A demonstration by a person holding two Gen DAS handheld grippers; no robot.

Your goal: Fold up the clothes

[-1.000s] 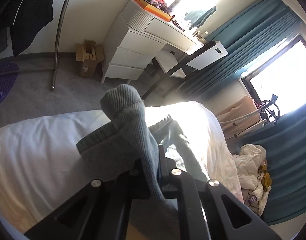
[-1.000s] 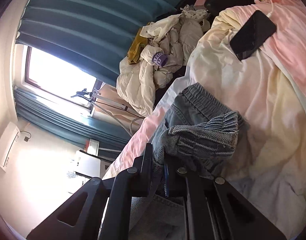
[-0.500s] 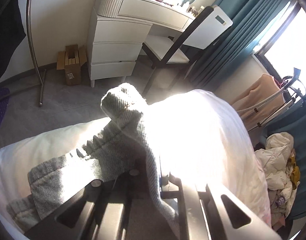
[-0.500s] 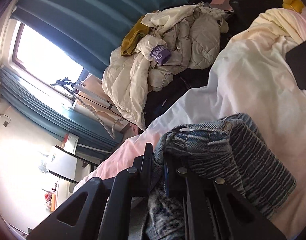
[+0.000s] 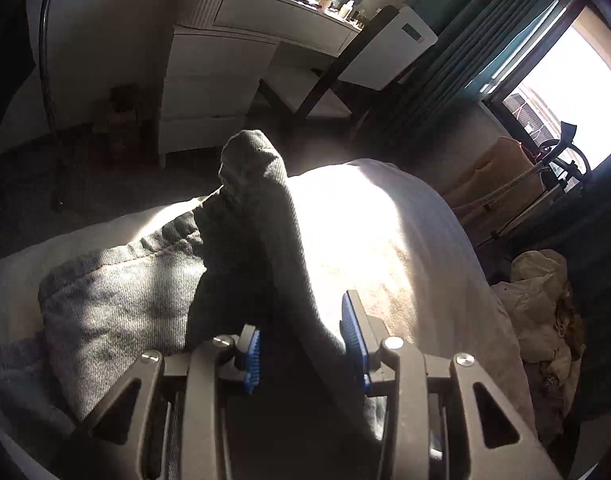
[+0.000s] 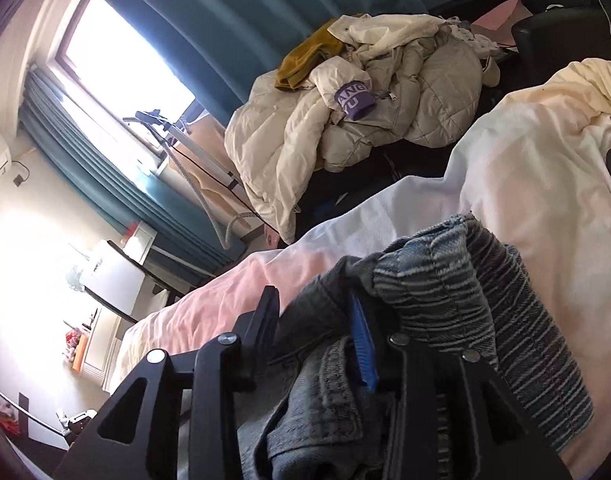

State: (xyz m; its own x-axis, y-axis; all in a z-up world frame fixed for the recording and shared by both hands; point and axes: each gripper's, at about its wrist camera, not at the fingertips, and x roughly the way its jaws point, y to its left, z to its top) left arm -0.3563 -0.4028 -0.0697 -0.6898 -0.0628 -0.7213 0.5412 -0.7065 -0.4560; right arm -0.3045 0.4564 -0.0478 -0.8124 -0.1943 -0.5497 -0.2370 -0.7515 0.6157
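Grey denim pants (image 5: 117,296) lie folded on the white bed (image 5: 385,240). In the left wrist view a fold of the denim (image 5: 265,208) stands up between the fingers of my left gripper (image 5: 301,340), which is open, its blue pads apart and off the cloth. In the right wrist view my right gripper (image 6: 317,320) is open too, with the bunched denim (image 6: 445,280) and its waistband draped loosely between and over the jaws on the pale bedcover (image 6: 525,184).
A white dresser (image 5: 217,76) and a chair (image 5: 329,80) stand beyond the bed's foot. A pile of cream jackets (image 6: 345,112) lies beside the bed under teal curtains (image 6: 209,12). A garment steamer (image 6: 185,144) stands by the window.
Both grippers have opened and let go of the denim pants. The pants now rest folded on the bed.
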